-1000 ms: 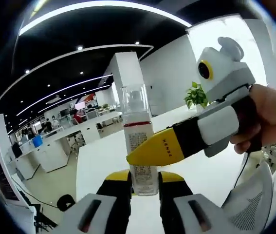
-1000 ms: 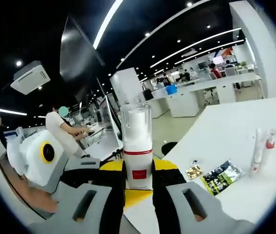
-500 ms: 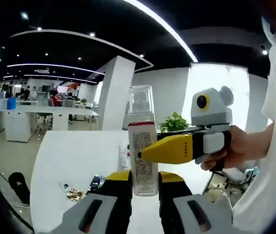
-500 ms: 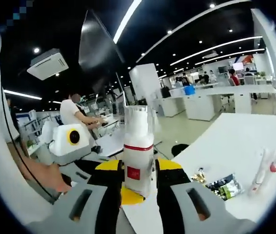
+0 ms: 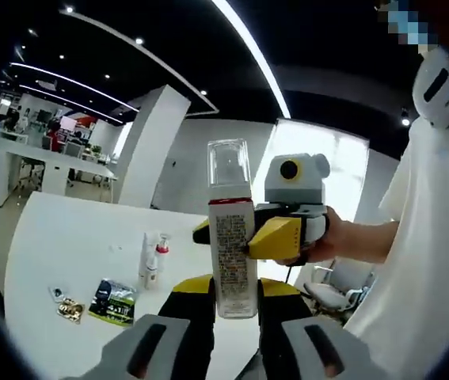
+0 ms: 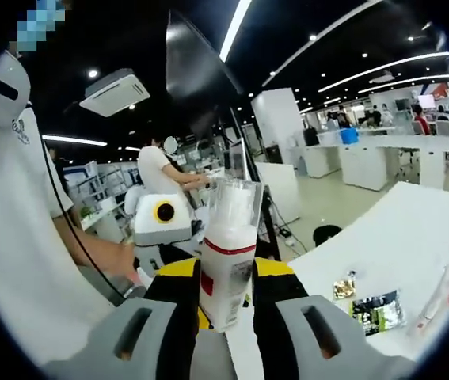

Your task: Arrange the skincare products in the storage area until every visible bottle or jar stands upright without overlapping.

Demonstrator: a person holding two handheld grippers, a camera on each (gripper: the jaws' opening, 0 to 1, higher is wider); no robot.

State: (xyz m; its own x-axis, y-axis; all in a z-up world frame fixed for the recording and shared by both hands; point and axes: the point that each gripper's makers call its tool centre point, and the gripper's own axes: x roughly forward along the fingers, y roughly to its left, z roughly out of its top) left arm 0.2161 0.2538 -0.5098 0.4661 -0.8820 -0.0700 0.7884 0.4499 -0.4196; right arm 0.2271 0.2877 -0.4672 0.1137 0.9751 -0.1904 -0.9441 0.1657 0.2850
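Left gripper view: left tongs [image 5: 234, 305] closed on a clear-capped pump bottle [image 5: 232, 229], held upright off the counter [image 5: 58, 237]. Bottle has a red band under the cap and a label of small print, too fine to read. Right tongs [image 5: 232, 237] come in from the right, yellow tips pinching the same bottle at mid-height, a person's hand [image 5: 327, 237] on the handle. On the counter, well apart from the bottle: two slim tubes [image 5: 151, 260] standing together, a dark sachet [image 5: 113, 291], a small gold packet [image 5: 67, 307].

Right gripper view: right tongs [image 6: 226, 297] shut on the bottle [image 6: 226, 249], tilted slightly; red band and a red square label, writing unreadable. Left tongs [image 6: 161, 253] come in from the left. Sachet [image 6: 376, 310] and gold packet [image 6: 343, 286] lie on the counter [image 6: 382, 253].
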